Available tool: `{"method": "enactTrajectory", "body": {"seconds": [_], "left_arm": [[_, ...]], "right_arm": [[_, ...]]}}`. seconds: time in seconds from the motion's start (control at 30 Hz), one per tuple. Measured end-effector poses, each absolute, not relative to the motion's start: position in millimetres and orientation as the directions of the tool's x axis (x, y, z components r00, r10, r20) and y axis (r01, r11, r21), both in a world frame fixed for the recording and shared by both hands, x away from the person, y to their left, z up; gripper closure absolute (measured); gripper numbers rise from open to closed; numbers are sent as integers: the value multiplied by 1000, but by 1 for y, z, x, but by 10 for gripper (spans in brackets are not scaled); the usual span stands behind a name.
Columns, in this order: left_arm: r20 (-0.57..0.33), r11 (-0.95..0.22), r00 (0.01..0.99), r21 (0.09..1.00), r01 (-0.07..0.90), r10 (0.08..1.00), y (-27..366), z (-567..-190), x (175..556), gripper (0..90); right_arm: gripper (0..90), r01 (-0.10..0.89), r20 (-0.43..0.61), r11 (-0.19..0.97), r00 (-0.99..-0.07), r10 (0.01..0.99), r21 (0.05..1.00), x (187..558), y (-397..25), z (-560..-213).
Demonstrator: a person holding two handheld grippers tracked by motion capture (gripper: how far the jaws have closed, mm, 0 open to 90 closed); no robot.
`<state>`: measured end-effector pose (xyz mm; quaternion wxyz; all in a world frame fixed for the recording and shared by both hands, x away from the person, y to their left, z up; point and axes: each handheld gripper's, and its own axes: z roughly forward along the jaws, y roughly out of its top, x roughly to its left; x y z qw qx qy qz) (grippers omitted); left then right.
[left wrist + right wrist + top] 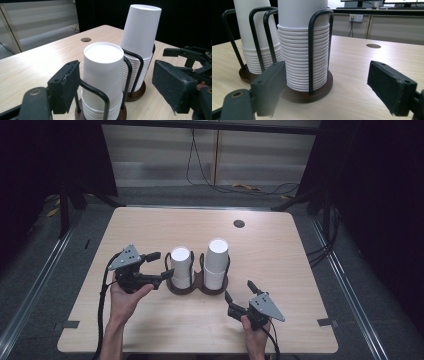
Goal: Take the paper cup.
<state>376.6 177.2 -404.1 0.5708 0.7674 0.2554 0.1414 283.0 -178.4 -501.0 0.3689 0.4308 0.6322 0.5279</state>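
1. You're at the approach step. Your left gripper has its jaws spread wide on either side of the shorter cup stack, but the pads aren't touching paper yet. Looks to me like you're lining up to pull the top cup.

2. Your right gripper is also spread and holding nothing. It sits low on the table, near the front right of the taller cup stack and apart from it.

3. Where the cups are: both stacks stand upside down, side by side, in the cup holder around the middle of the table. The shorter one is on your left.

4. Next move, I'd guess: close gently on the smooth upper wall of the top cup, above the rolled rims, then lift straight up so it clears the wire loops. Squeeze too hard and the thin paper will probably buckle.

5. You may want the right gripper steadying the holder's base, since nested cups tend to cling.

6. Materials:
   - The cups are matte white paper, tapered, with a ribbed band of stacked rims low down.
   - The holder has round dark wood bases and thin black bent-wire loops.
   - The jaw pads look like coarse black foam.
   - The tabletop is pale wood grain with a round cable hole.
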Motion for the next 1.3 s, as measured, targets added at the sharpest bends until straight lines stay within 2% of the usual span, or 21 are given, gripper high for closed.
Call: {"method": "enactTrajectory", "body": {"seconds": [0.53,0.83,1.3], "left_arm": [[-63,-337,847,899,278,528,164,-374,402,240],[-30,-477,869,827,299,493,147,-369,420,236],[5,-596,894,746,295,448,132,-360,437,247]], "right_arm": [[157,165,-6,69,-355,935,984,283,-178,-501],[157,164,-7,70,-356,935,984,283,-178,-501],[158,163,-6,69,-358,934,984,283,-178,-501]]}}
